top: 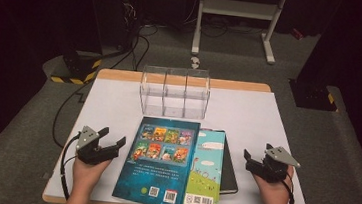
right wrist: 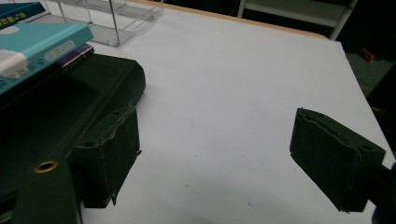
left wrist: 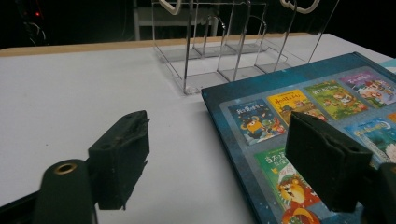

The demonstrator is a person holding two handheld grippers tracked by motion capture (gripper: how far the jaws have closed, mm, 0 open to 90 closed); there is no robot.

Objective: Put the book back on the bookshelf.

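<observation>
1. The left claw (top: 114, 143) is gripped from below by the left hand (top: 84, 169), jaws spread wide with nothing between them.
2. The right claw (top: 250, 159), in the right hand (top: 275, 189), also gapes empty, its jaws pointing toward the left claw.

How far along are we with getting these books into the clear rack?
Nothing looks done yet: the clear rack holds no book. The dark blue book, the light blue book and the black book under them all lie flat. The left gripper and right gripper stand open beside the stack, holding nothing. All three remain.

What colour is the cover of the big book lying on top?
Dark blue, with a grid of small colourful pictures on the book; the high view shows it best.
</observation>
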